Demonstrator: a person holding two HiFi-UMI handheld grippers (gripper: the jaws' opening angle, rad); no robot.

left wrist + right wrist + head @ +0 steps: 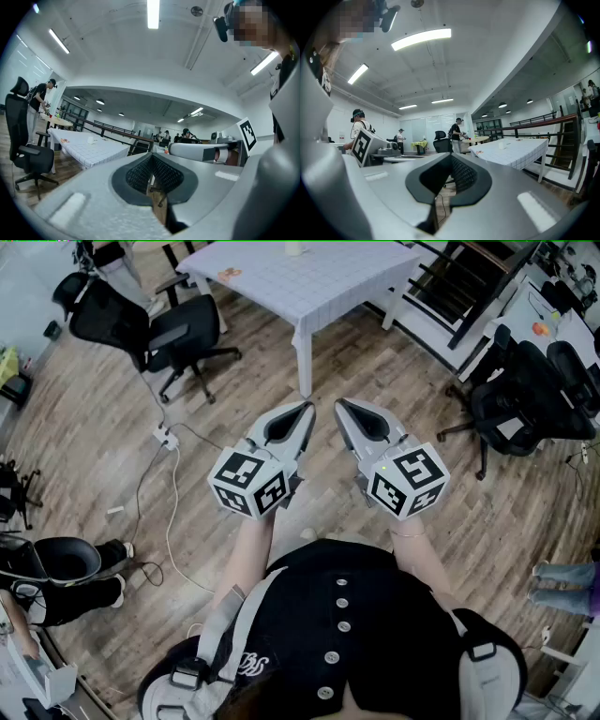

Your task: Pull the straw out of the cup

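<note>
A white table (309, 287) stands ahead of me on the wood floor. A small white cup (90, 139) sits on it, also visible as the cup (502, 145) in the right gripper view; no straw can be made out at this distance. I hold both grippers level and side by side at waist height, well short of the table. My left gripper (308, 407) is shut with nothing in it, its pads meeting at the tip (152, 157). My right gripper (339, 403) is shut and empty too, its tip (451, 156) closed.
A black office chair (173, 334) stands left of the table, another chair (520, 395) to the right. A power strip (166, 437) with a cable lies on the floor. A dark railing (469, 287) runs behind the table. Other people stand at far desks.
</note>
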